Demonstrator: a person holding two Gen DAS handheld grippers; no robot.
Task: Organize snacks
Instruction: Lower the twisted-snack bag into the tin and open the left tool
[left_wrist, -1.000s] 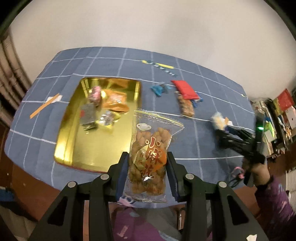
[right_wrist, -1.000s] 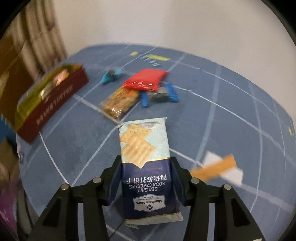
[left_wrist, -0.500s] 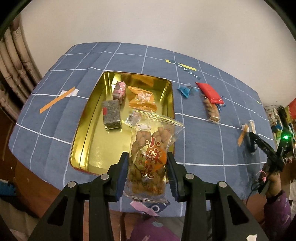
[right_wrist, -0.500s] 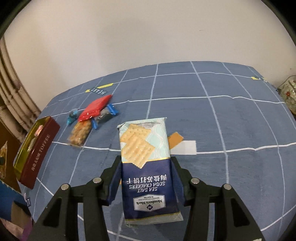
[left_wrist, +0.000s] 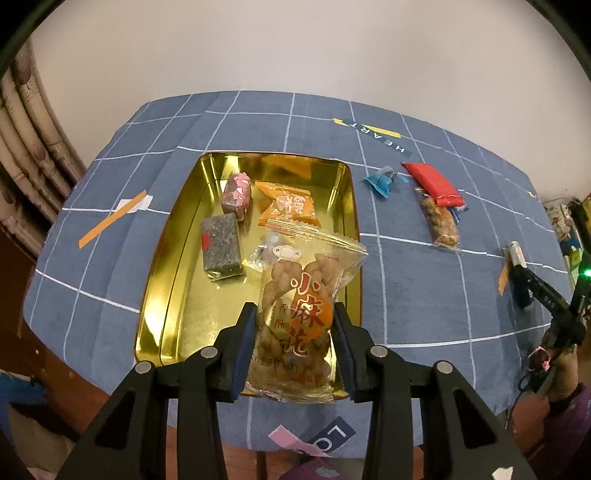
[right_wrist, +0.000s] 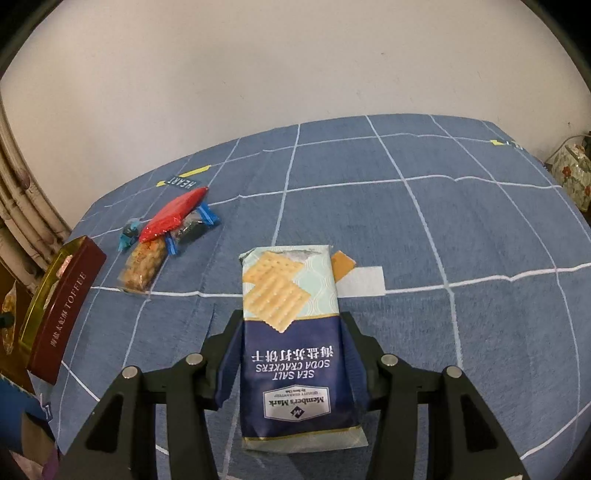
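The left gripper (left_wrist: 293, 339) holds a clear bag of twisted fried dough (left_wrist: 301, 314), its jaws closed narrow on the bag's 2 side edges. The bag's long axis runs straight out along the fingers, its sealed top reaching over the near right part of the gold tin (left_wrist: 166, 280). That tin sits on the blue checked tabletop (left_wrist: 424, 295) and already carries 4 wrapped snacks toward its far end: a pink one (left_wrist: 237, 192), an orange one (left_wrist: 290, 206), a grey block (left_wrist: 221, 248) and a small clear one (left_wrist: 266, 251). The near half of the tin floor is bare, directly under and just left of the hanging bag, so the left hand looks the better placed to drop its load next.

The right gripper (right_wrist: 291, 350) grips a pack of soda crackers (right_wrist: 291, 332), jaws pressed on its dark lower half, long axis also pointing forward. It hangs over open tabletop, with the tin well off to its left edge. A red packet (right_wrist: 173, 214) and a nut bar (right_wrist: 144, 266) lie loose between.
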